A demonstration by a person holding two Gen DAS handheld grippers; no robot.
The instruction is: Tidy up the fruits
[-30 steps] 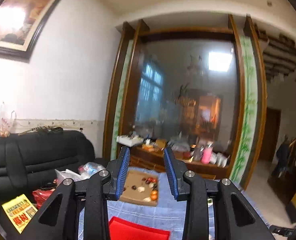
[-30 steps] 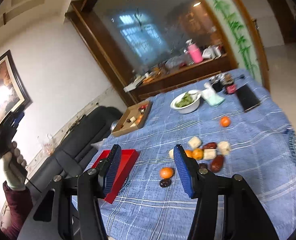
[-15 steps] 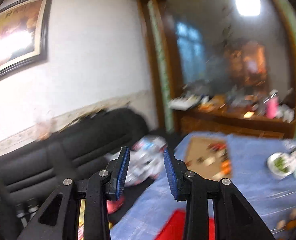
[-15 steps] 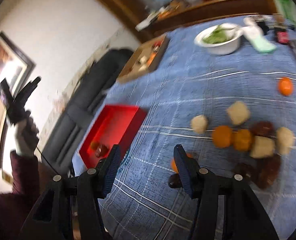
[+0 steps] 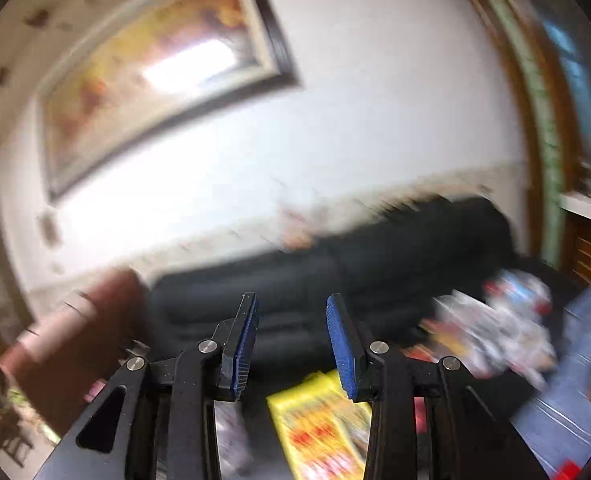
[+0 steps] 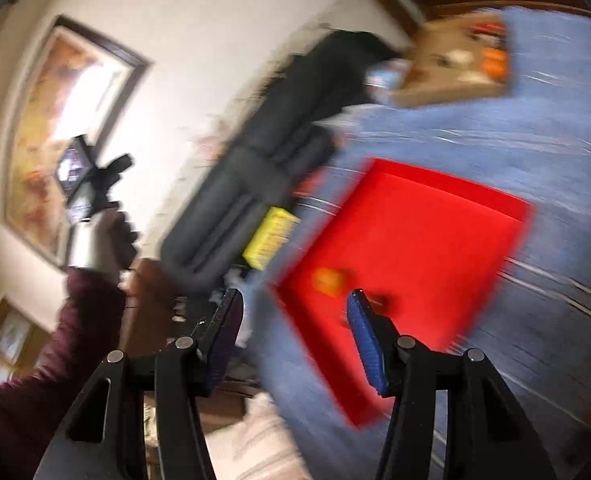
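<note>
Beyond right claw (image 6: 293,338) only: red tray (image 6: 427,240) (blurred)

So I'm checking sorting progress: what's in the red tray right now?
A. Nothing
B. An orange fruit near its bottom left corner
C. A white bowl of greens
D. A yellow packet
B: in the right wrist view, a blurred orange fruit sits inside the red tray, near its bottom left corner.

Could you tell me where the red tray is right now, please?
In the right wrist view, the red tray lies on the blue tablecloth just ahead of the right gripper, an orange fruit inside.
</note>
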